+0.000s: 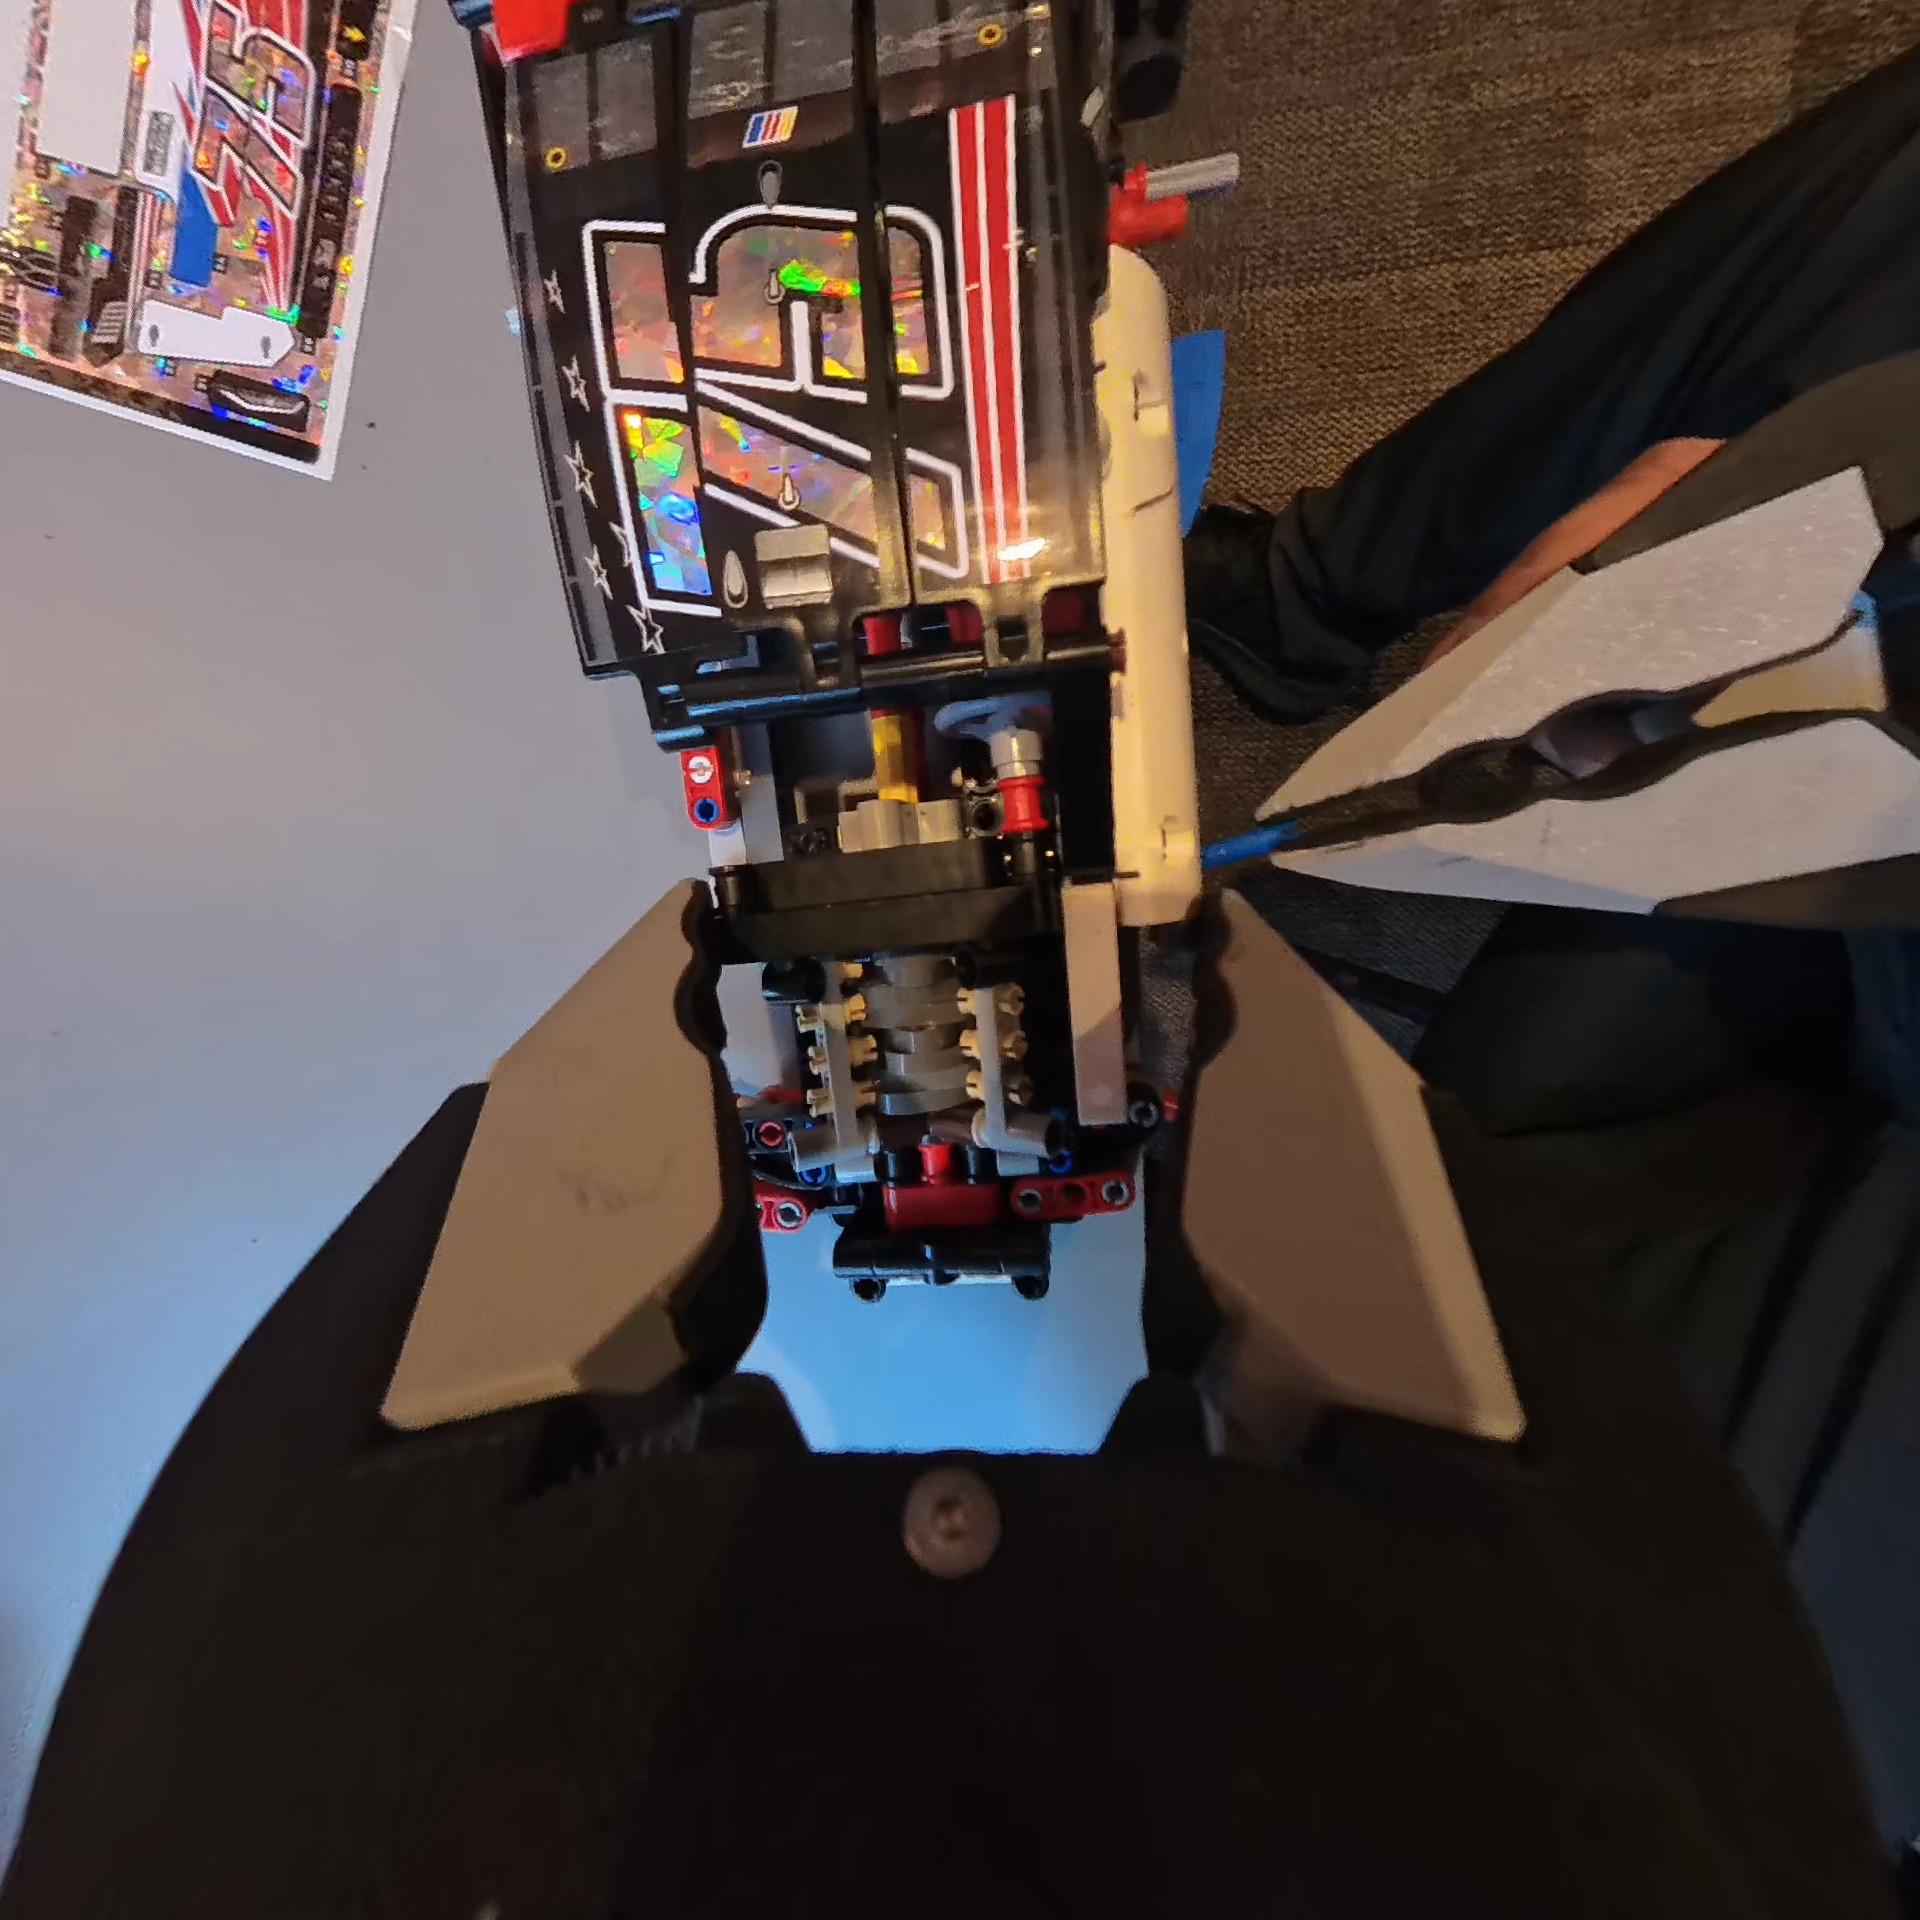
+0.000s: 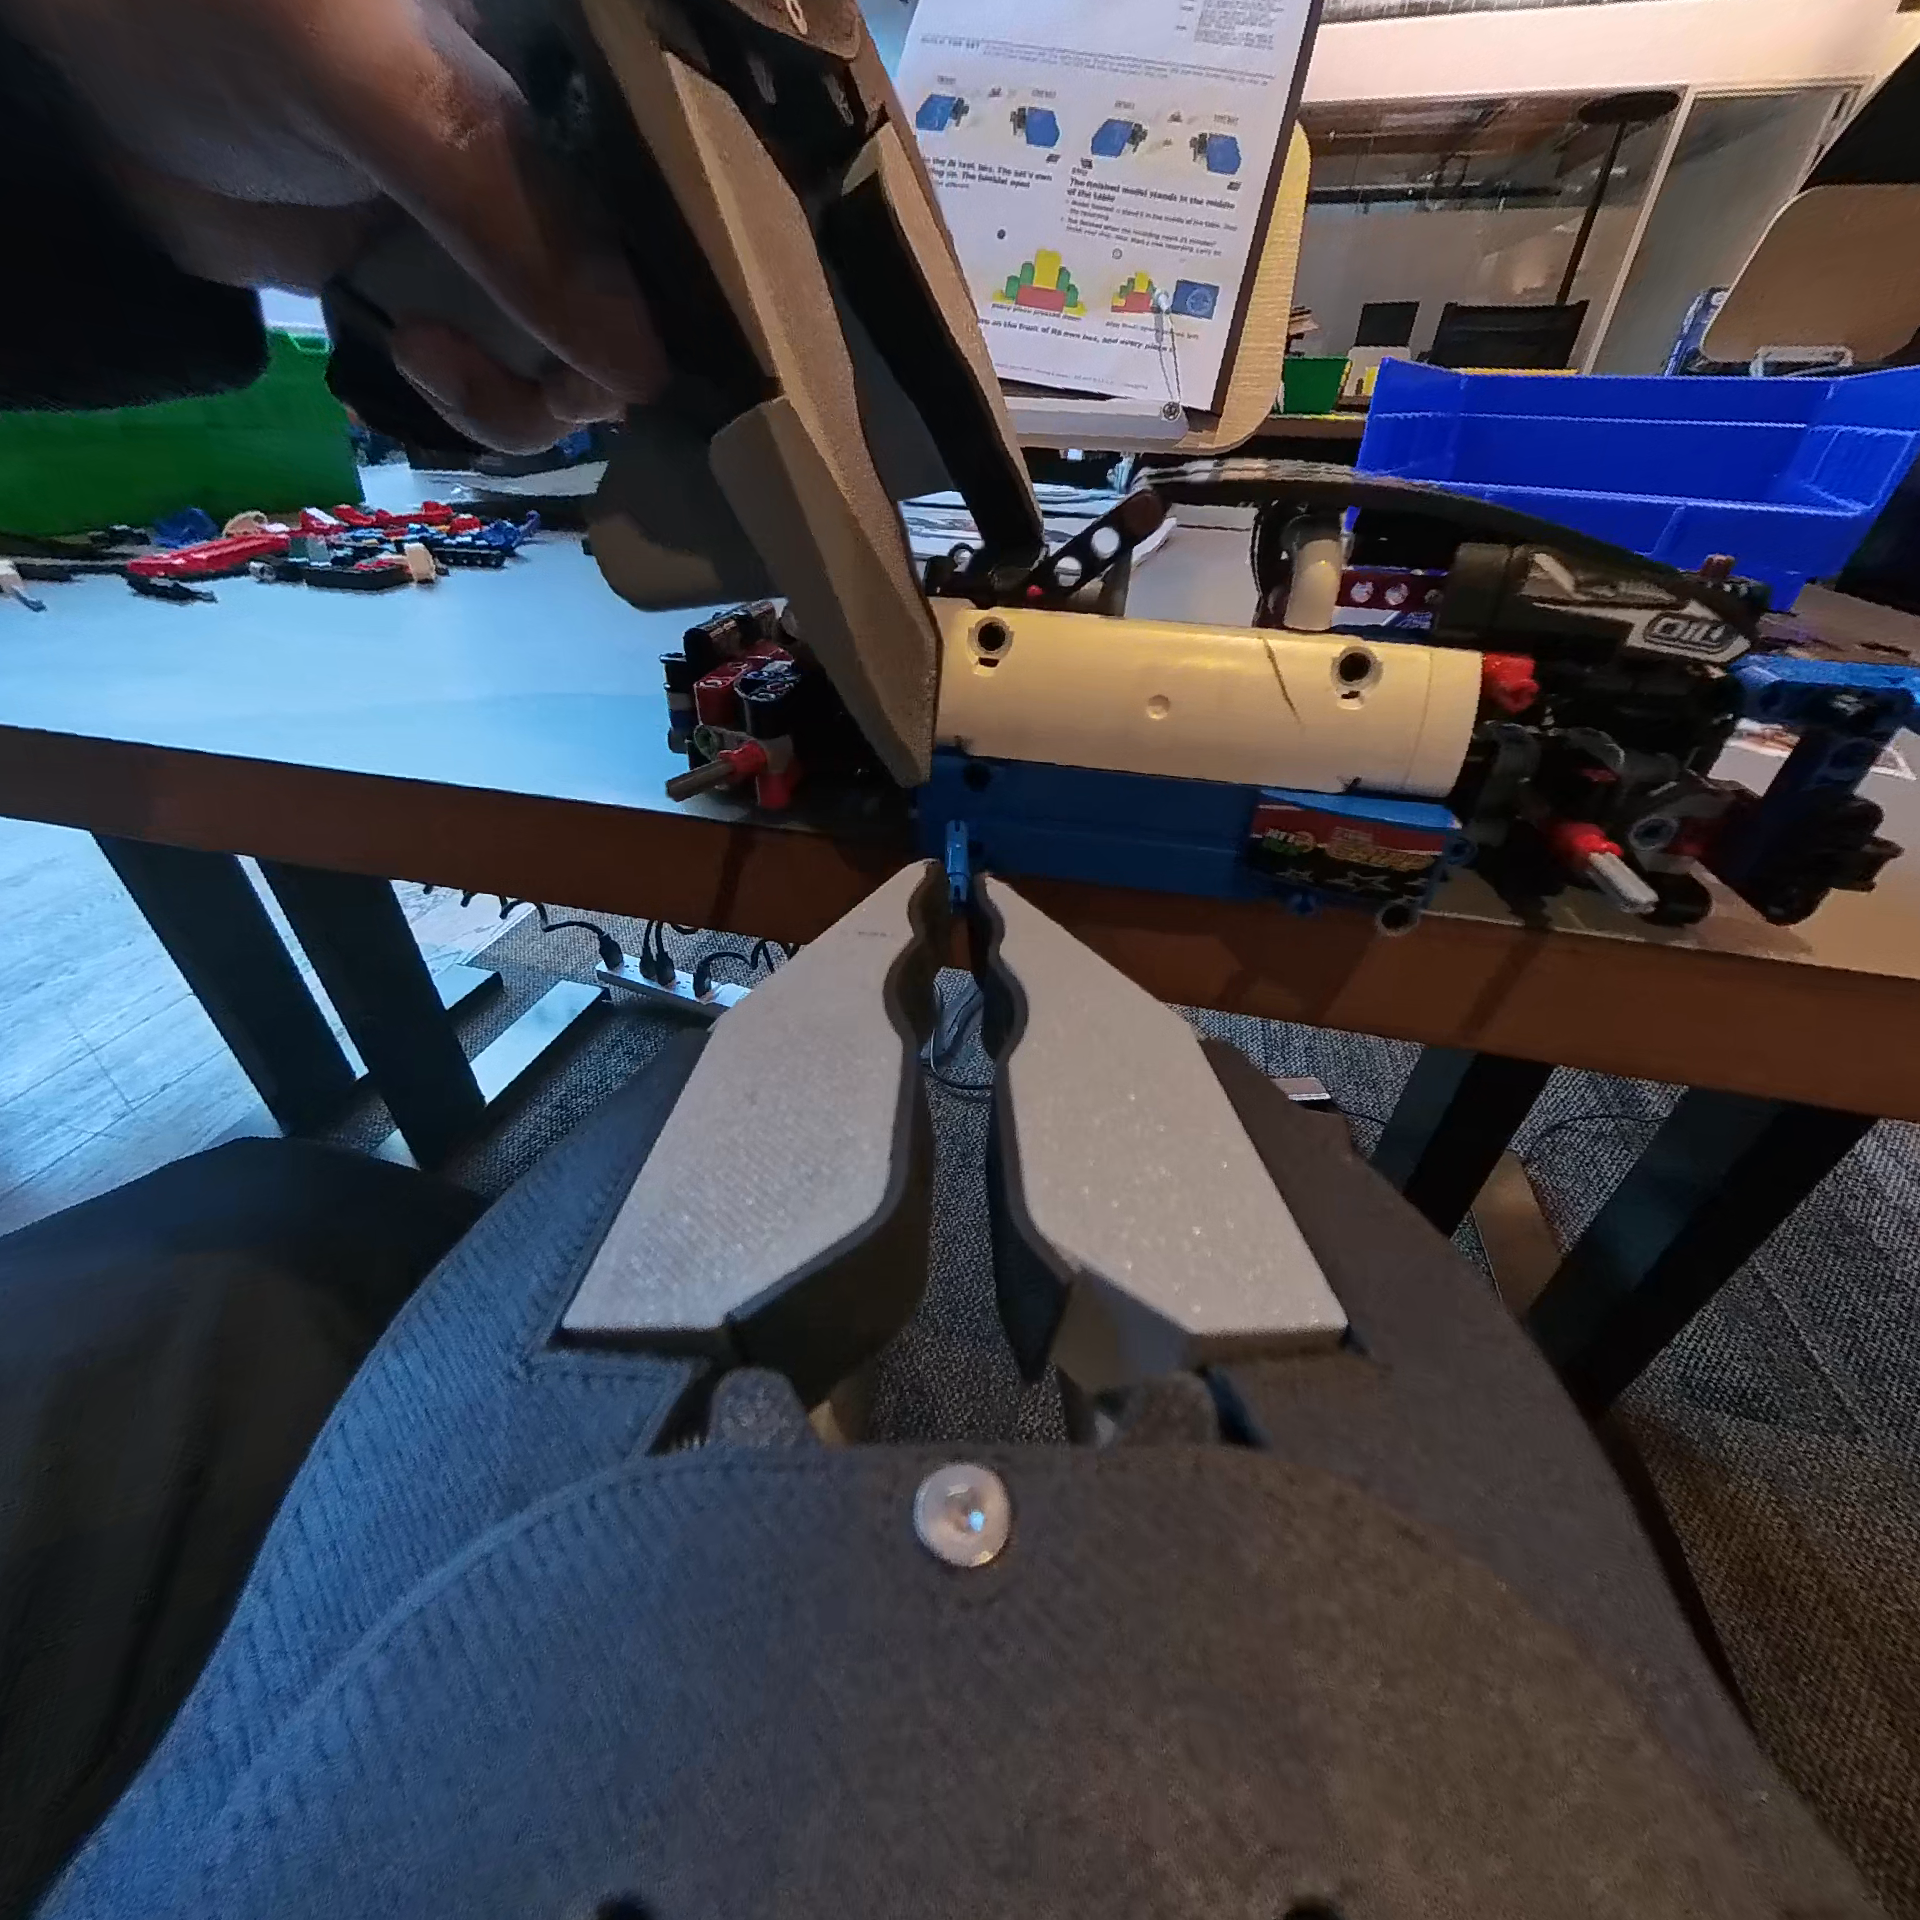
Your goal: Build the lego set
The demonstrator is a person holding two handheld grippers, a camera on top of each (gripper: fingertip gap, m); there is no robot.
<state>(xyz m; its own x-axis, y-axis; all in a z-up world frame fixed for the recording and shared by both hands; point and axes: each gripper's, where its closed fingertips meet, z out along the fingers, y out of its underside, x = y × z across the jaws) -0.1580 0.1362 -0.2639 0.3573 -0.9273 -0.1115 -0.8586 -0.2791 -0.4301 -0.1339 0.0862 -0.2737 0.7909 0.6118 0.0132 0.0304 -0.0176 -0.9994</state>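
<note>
Right jaws: nearly closed on a small blue pin (image 2: 957, 868), pinched at the very tips of the right gripper (image 2: 954, 896); judged held this way so that most of the pin stands free for pushing in.
Pin axis: along the gripper's fingers, pointing to 12 o'clock in the right wrist view, its free end touching or just short of the car's blue side panel (image 2: 1081, 821); I cannot tell whether it has entered a hole.
Left jaws: wide apart, the left gripper (image 1: 951, 914) straddling the engine end of the lego car (image 1: 831, 416), both fingertips against or just beside its flanks; likely a brace so the car does not slide when the pin is pressed from the side. Whether it truly squeezes the car cannot be told.
Car place: on the grey desk (image 1: 260, 831), right at its near edge, its blue side facing the right gripper.
Car axis: in the left wrist view it runs from 6 to 12 o'clock, engine end at 6; in the right wrist view it lies from 9 to 3 o'clock along the desk edge.
Farther out: a sticker sheet (image 1: 187, 208) at 10 o'clock in the left wrist view; loose pieces (image 2: 312, 556) at 9 o'clock and a blue bin (image 2: 1621, 468) at 2 o'clock in the right wrist view.
</note>
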